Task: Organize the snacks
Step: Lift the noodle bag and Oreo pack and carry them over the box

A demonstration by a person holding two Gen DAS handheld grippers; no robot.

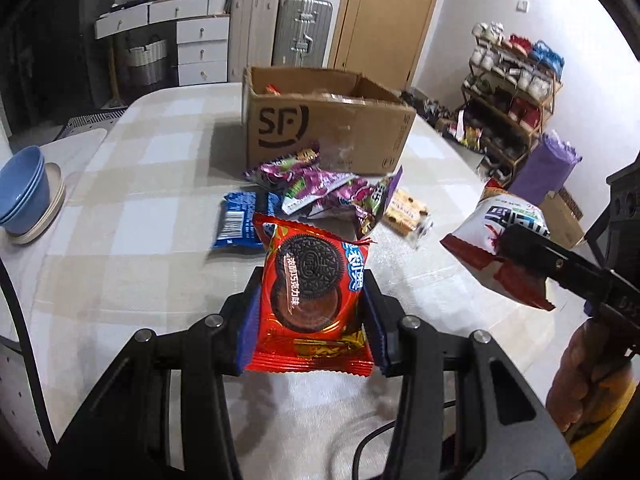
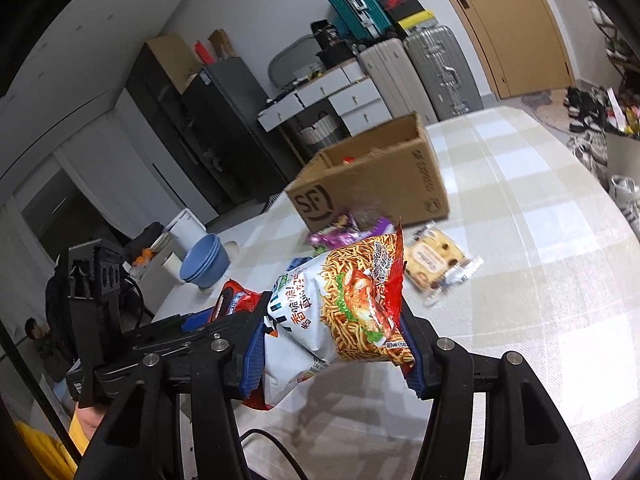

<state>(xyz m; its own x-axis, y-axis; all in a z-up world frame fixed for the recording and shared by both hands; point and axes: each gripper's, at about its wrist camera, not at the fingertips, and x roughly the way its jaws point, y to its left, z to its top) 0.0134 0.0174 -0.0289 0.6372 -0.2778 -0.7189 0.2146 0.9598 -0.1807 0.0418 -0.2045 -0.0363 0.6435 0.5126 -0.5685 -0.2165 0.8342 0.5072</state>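
Note:
My left gripper (image 1: 310,312) is shut on a red Oreo packet (image 1: 310,288), held above the table. My right gripper (image 2: 332,344) is shut on a white and red noodle snack bag (image 2: 352,304); the same noodle snack bag (image 1: 496,236) shows at the right of the left wrist view. An open cardboard box (image 1: 324,124) marked SF stands at the far side of the table with some snacks inside. In front of it lie purple packets (image 1: 320,188), a blue packet (image 1: 244,220) and a clear-wrapped biscuit packet (image 1: 408,212). The right wrist view shows the box (image 2: 376,184) and biscuit packet (image 2: 436,264) too.
The table wears a beige checked cloth (image 1: 132,208). Blue bowls (image 1: 24,188) are stacked on plates at its left edge. Behind stand white drawers (image 1: 200,48), suitcases (image 1: 300,32) and a wooden door (image 1: 384,12). A shoe rack (image 1: 512,92) stands at the right.

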